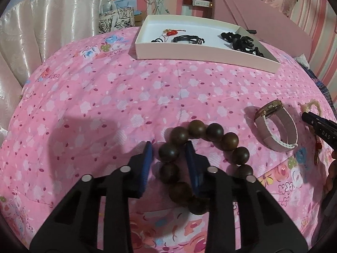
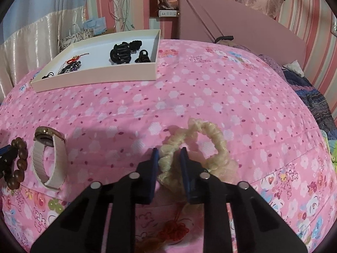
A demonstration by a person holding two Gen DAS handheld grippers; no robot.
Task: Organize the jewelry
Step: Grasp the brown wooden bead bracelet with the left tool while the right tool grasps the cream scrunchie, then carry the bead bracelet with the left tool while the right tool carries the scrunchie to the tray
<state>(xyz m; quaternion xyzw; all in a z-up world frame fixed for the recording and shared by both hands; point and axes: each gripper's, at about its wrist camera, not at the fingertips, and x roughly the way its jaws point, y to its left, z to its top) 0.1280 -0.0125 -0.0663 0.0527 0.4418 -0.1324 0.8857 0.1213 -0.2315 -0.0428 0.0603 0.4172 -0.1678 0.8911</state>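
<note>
While black hair clips (image 2: 121,53) and possibly bracelets (image 1: 186,39) fill the tray (image 2: 94,78)

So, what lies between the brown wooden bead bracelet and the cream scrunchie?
The pink-strapped wristwatch, standing on its side, seen in both wrist views.

Both cameras sit close above the pink floral bedspread (image 1: 105,97), angled steeply down along their own fingers toward the far wall. The left wrist view lies left of the right. Shared features: white tray (image 1: 189,49) (image 2: 94,78), watch (image 1: 276,126) (image 2: 48,158), and bead bracelet (image 1: 200,164) (image 2: 20,162), apparently.
</note>
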